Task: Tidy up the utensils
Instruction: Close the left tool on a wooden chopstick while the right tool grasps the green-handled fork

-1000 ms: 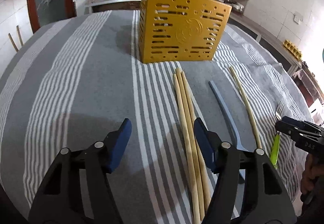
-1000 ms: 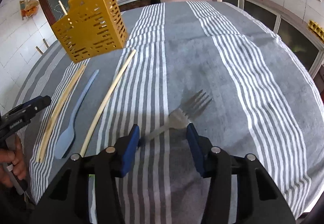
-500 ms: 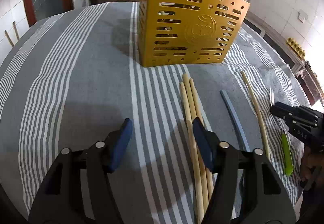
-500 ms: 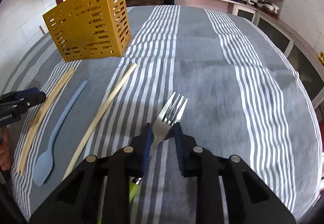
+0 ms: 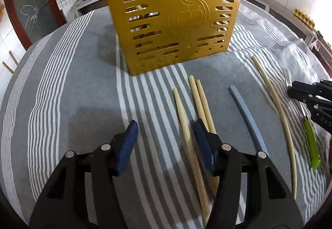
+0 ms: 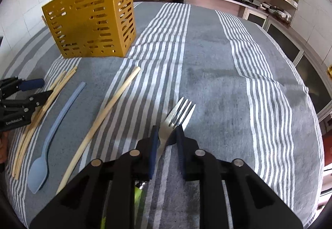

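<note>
Right tool [image 6: 166,134] pinches the fork [image 6: 176,115], apparently firmly; left tool [image 5: 166,144] stands wide over chopsticks [image 5: 186,125]. Next: lift toward the yellow holder [image 6: 91,21].

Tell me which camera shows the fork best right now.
The right wrist view: the fork sits centred, its neck between the right gripper pads, tines clear. The left wrist view shows only its green handle and tine tips at the right edge, partly behind that gripper.
</note>
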A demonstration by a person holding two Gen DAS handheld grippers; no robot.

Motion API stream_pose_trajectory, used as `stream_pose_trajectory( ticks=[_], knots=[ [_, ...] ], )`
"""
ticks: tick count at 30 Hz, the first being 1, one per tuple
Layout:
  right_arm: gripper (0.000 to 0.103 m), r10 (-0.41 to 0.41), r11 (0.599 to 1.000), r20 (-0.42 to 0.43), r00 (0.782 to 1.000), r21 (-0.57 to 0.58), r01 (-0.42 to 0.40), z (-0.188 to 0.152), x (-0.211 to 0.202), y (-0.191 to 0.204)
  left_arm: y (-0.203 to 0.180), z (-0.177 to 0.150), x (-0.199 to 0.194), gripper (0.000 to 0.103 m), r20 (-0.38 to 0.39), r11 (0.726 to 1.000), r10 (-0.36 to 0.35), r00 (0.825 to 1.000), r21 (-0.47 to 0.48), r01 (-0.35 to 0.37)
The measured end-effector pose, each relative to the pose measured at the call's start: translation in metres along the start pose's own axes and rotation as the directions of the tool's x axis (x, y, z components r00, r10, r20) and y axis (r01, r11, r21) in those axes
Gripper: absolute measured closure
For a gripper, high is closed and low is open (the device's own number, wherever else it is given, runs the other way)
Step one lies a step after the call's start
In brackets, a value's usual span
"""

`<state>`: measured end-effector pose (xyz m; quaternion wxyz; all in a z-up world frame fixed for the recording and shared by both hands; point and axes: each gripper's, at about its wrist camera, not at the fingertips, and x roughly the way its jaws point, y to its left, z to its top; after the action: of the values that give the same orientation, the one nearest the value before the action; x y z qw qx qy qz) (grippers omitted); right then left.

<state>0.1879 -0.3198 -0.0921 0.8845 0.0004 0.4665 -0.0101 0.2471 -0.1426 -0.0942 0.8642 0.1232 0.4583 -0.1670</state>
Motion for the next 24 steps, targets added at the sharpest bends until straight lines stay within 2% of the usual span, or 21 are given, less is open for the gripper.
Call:
stream_pose_trajectory(
  ticks=[2,3,4,5,6,7,11,12,14,15,17,18,21,24],
  knots=[
    [0.084,-0.008,1.000,-0.023,1.000,-0.013,0.008,0.003,0.001,0.002,-0.001,0.005,0.003,0.046,-0.012,1.000,0.008,1.000,0.005,-0.008],
    [0.082,-0.007,1.000,-0.040,0.999,-0.003,0.007,0.004,0.001,-0.001,-0.002,0.007,0.004,0.050,-0.017,1.000,0.013,1.000,0.014,-0.013],
    [0.081,0.005,1.000,-0.054,0.999,0.018,-0.004,0.004,0.001,-0.006,-0.003,0.007,0.004,0.062,-0.019,1.000,0.015,1.000,0.021,-0.015],
    [0.081,0.011,1.000,-0.060,0.998,0.028,-0.009,0.005,0.001,-0.007,-0.005,0.007,0.002,0.069,-0.027,0.999,0.015,1.000,0.040,-0.014],
    [0.081,0.015,0.999,-0.067,0.998,0.035,-0.012,0.005,0.000,-0.009,-0.005,0.007,0.001,0.089,-0.028,0.999,0.015,0.999,0.047,-0.013],
    [0.081,0.018,0.999,-0.069,0.997,0.039,-0.015,0.004,0.000,-0.010,-0.006,0.006,-0.002,0.096,-0.033,0.999,0.013,0.999,0.049,-0.011],
    [0.080,0.004,1.000,-0.067,0.998,0.016,-0.003,0.007,0.002,-0.006,0.005,0.005,-0.003,0.099,-0.031,1.000,-0.022,0.999,0.007,0.023],
    [0.086,0.013,1.000,-0.068,0.998,0.016,-0.012,0.008,0.002,-0.004,0.008,0.006,-0.005,0.098,-0.028,0.999,-0.034,0.999,-0.009,0.033],
    [0.086,0.003,1.000,-0.083,0.997,0.004,-0.003,0.011,0.003,-0.003,0.013,0.006,-0.010,0.098,-0.013,0.999,-0.032,0.999,-0.024,0.032],
    [0.082,-0.003,1.000,-0.096,0.995,-0.003,0.003,0.012,0.004,-0.003,0.015,0.006,-0.012,0.098,-0.008,0.999,-0.030,1.000,-0.023,0.030],
    [0.057,-0.033,0.999,-0.097,0.995,0.018,0.035,0.014,0.001,-0.010,0.016,0.005,-0.015,0.098,-0.003,0.999,-0.025,1.000,-0.022,0.025],
    [0.039,-0.030,0.998,-0.087,0.996,0.047,0.034,0.014,-0.002,-0.015,0.017,0.005,-0.015,0.098,-0.003,1.000,-0.022,1.000,-0.022,0.022],
    [0.037,0.009,0.994,-0.089,0.996,0.107,0.001,0.013,-0.001,-0.024,0.017,0.002,-0.014,0.098,-0.004,0.999,-0.025,1.000,-0.034,0.025],
    [0.038,0.003,0.993,-0.079,0.997,0.118,0.006,0.014,0.008,-0.024,0.021,-0.002,-0.009,0.098,-0.009,0.999,-0.031,0.999,-0.043,0.031]
  ],
)
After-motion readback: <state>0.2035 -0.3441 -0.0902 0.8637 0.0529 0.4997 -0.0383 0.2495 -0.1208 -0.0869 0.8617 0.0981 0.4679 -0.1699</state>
